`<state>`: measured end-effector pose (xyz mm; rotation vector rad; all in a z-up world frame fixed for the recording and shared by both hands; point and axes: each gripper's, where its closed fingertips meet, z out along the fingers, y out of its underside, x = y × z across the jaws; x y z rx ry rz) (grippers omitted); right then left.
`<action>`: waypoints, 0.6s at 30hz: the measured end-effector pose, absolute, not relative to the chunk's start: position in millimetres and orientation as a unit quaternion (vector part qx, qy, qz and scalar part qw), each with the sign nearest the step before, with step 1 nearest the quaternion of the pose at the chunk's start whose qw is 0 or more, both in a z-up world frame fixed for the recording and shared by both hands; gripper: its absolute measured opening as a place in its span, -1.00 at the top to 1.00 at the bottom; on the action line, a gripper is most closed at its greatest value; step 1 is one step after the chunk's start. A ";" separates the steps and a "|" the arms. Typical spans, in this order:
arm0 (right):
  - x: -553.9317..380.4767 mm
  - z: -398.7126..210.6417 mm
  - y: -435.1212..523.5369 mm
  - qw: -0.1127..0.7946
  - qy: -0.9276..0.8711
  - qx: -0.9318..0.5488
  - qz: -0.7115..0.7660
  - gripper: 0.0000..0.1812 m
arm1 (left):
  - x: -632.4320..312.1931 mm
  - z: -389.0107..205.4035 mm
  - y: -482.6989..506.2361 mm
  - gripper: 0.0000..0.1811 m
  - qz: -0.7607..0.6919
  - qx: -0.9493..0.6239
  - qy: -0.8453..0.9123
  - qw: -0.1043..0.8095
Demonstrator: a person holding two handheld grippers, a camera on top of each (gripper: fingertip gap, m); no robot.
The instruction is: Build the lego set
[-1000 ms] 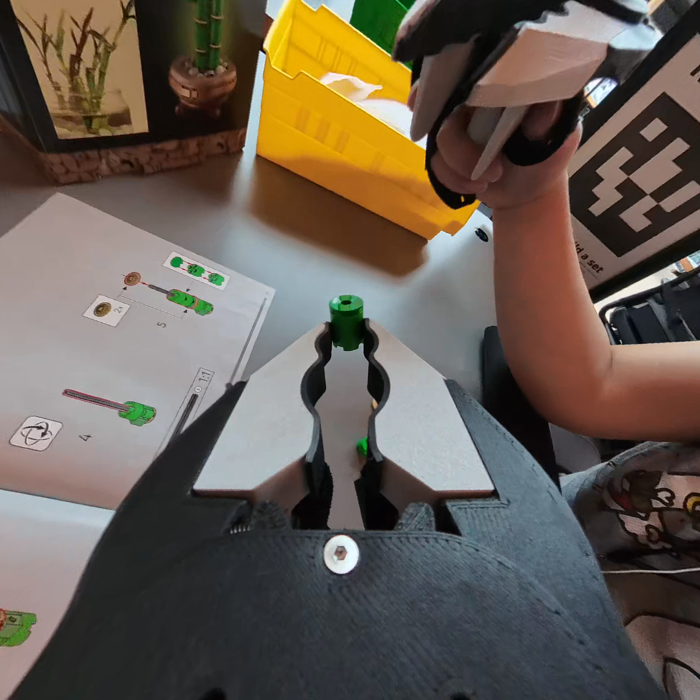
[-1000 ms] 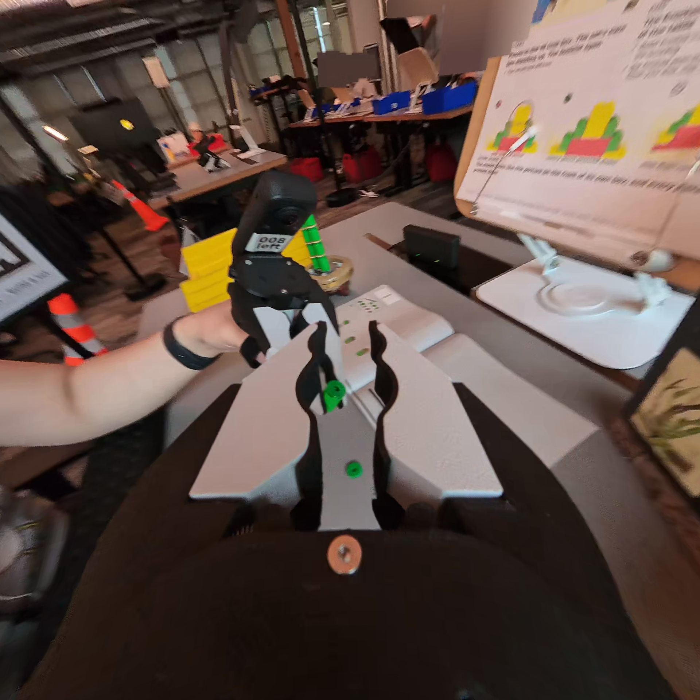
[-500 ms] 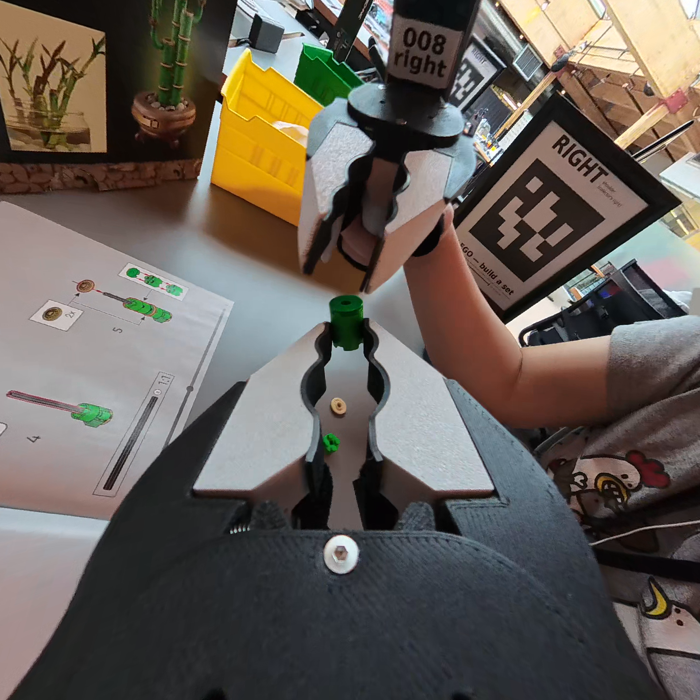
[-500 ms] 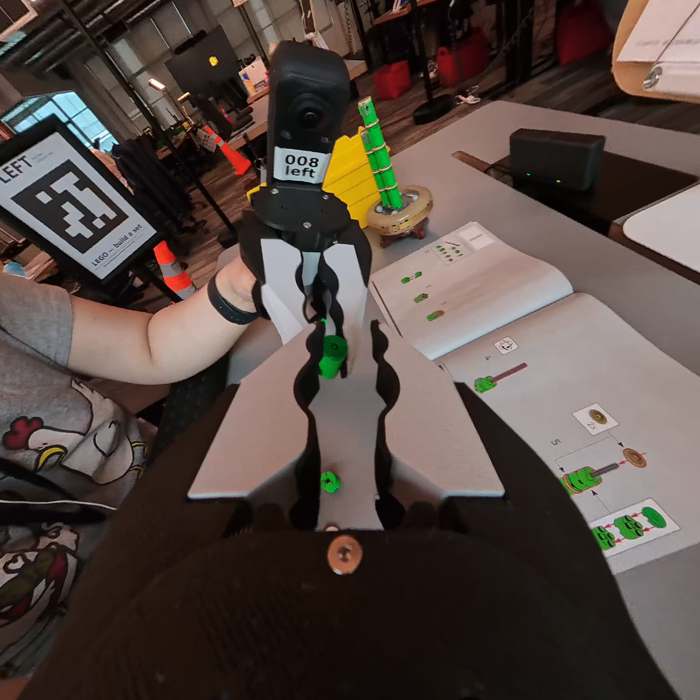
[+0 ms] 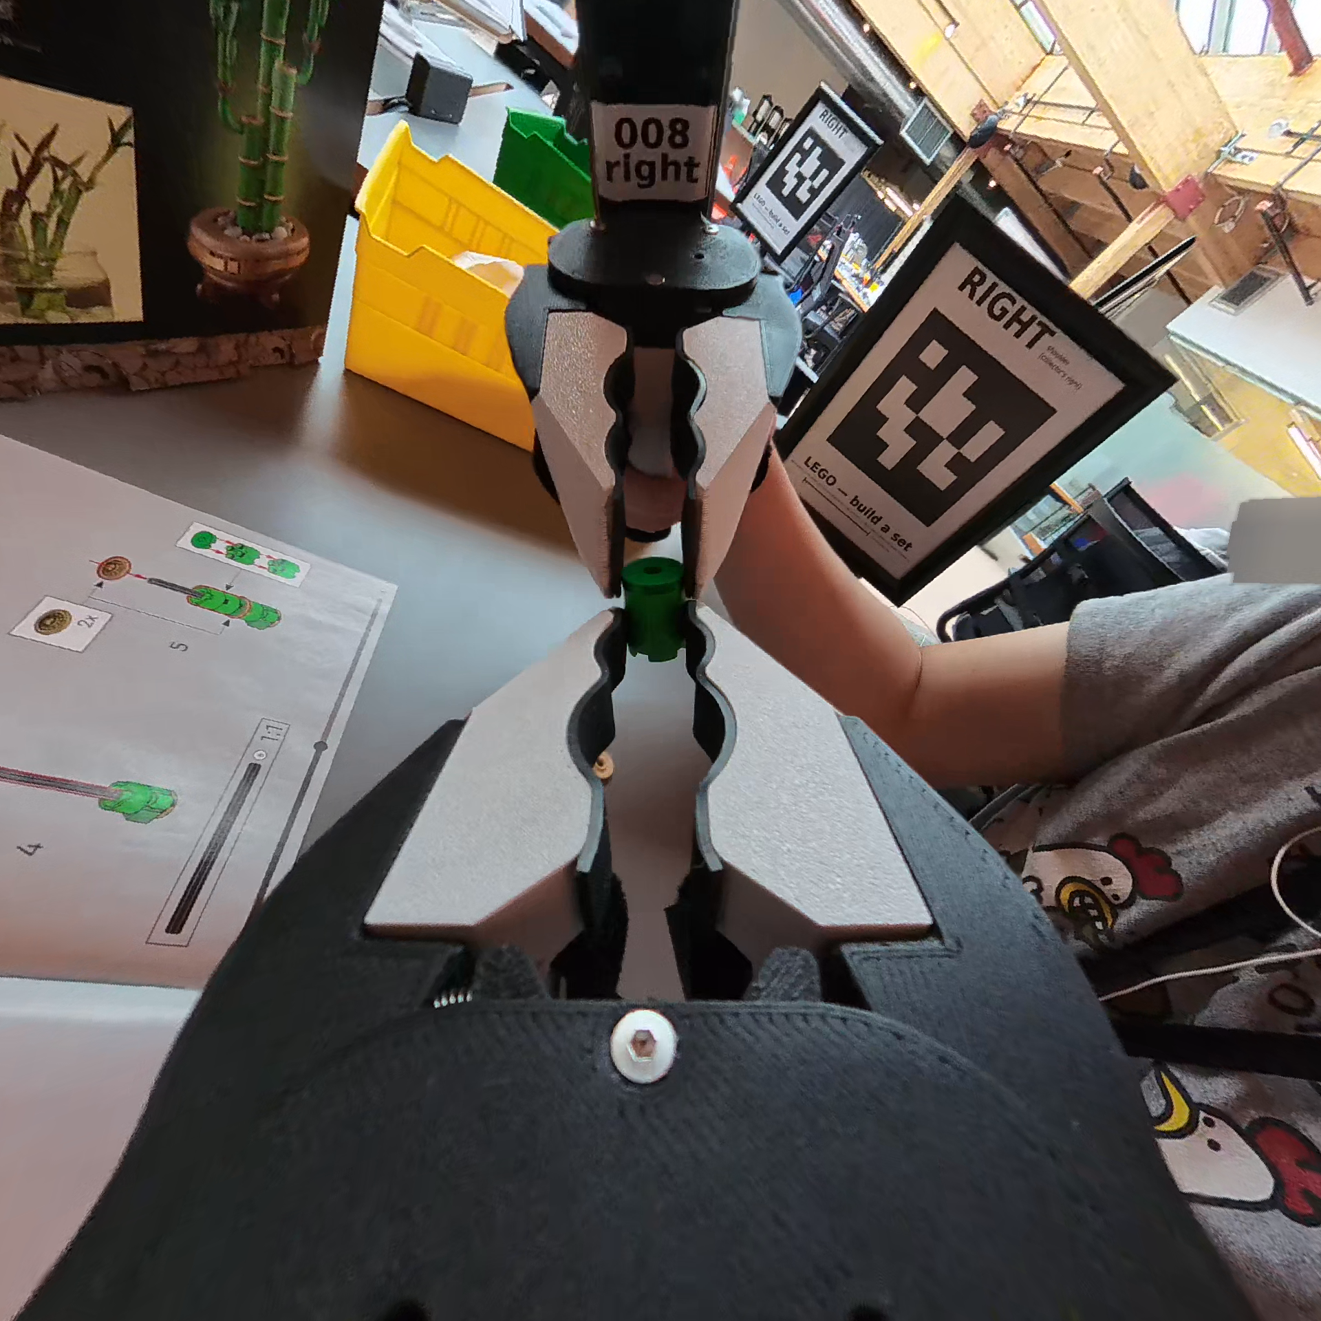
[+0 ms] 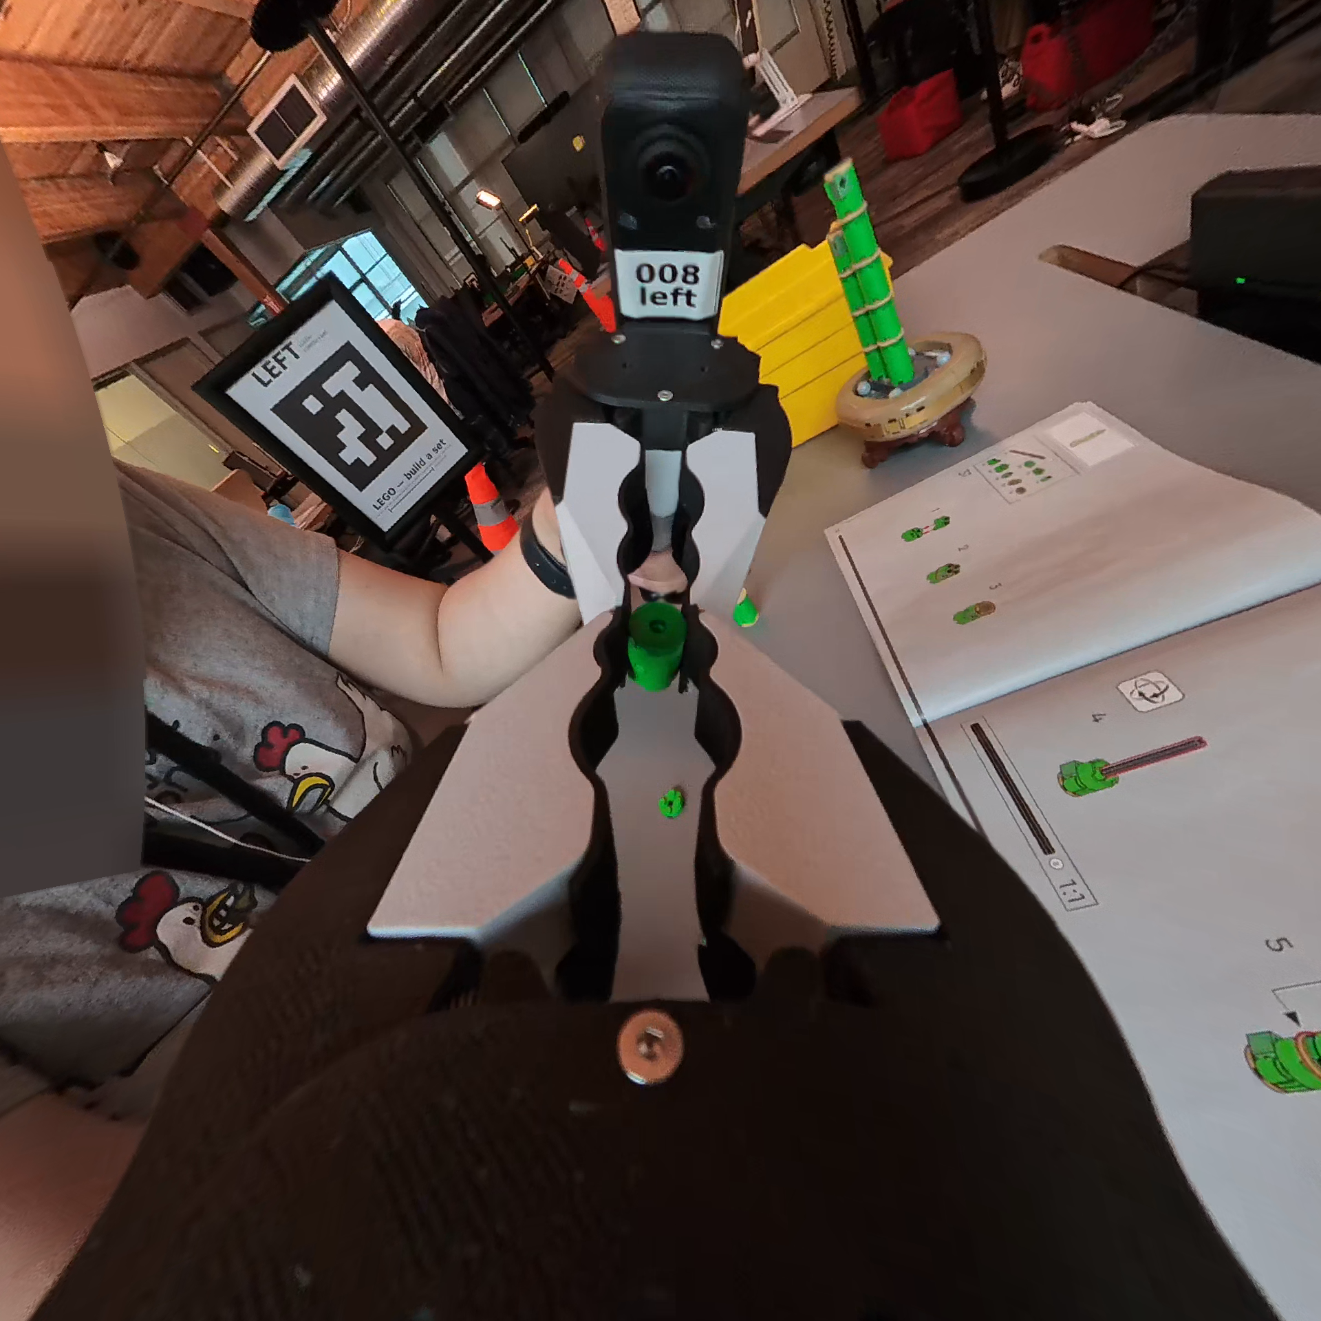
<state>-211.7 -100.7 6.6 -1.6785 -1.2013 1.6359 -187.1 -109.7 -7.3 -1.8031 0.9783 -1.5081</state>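
Note:
A green round Lego piece [image 5: 652, 616] with a hole in its top is held in the air between both grippers. My left gripper [image 5: 652, 632] is shut on its near end. My right gripper [image 5: 650, 580] points back at the left one, and its fingertips press the sides of the far end. In the right wrist view the same piece [image 6: 652, 654] sits between my right gripper's tips [image 6: 654, 636], with the left gripper [image 6: 661, 572] just behind it. A small green piece [image 6: 670, 800] and a tan round piece [image 5: 604, 768] lie on the table below.
The open instruction booklet [image 5: 179, 715] lies on the grey table, also in the right wrist view [image 6: 1144, 643]. A yellow bin [image 5: 429, 286], a green bin [image 5: 536, 171], the built bamboo model [image 6: 879, 336], a green cone piece [image 6: 745, 611] and a black box [image 6: 1258, 257] stand around. Framed marker signs [image 5: 951, 422] stand at the edge. Less than 4 cm separates the two grippers' tips.
My right gripper has swung round to face the left one, come down onto the green piece and narrowed on its far end. The left gripper keeps hold of the piece.

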 end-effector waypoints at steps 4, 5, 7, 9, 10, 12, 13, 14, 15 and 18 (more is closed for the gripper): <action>-208.5 21.7 -88.8 0.288 -0.417 -0.618 0.602 0.84 | -192.4 2.4 -104.1 0.73 -0.583 -0.666 0.346 0.311; -206.0 23.1 -84.2 0.296 -0.407 -0.623 0.599 0.84 | -195.8 2.4 -101.6 0.67 -0.583 -0.670 0.340 0.310; -197.7 23.6 -77.1 0.304 -0.391 -0.631 0.597 0.84 | -204.2 5.7 -97.6 0.55 -0.589 -0.671 0.326 0.313; -185.2 14.4 -69.9 0.302 -0.380 -0.657 0.577 0.83 | -213.9 10.9 -94.3 0.57 -0.594 -0.668 0.314 0.320; -178.0 8.3 -65.8 0.299 -0.374 -0.672 0.565 0.83 | -218.8 11.9 -92.7 0.59 -0.590 -0.671 0.310 0.325; -165.1 3.5 -60.5 0.293 -0.353 -0.685 0.565 0.83 | -228.4 7.4 -87.1 0.61 -0.562 -0.690 0.311 0.335; -159.9 2.9 -57.7 0.291 -0.340 -0.689 0.571 0.83 | -232.4 4.0 -84.9 0.62 -0.543 -0.700 0.314 0.340; -155.6 2.5 -54.8 0.290 -0.328 -0.691 0.575 0.83 | -235.3 2.0 -83.9 0.63 -0.530 -0.707 0.318 0.344; -152.7 2.7 -52.7 0.291 -0.319 -0.692 0.578 0.83 | -236.9 1.3 -84.3 0.63 -0.523 -0.710 0.322 0.345; -151.4 6.5 -54.1 0.291 -0.318 -0.684 0.588 0.84 | -236.0 1.5 -88.1 0.65 -0.517 -0.712 0.331 0.341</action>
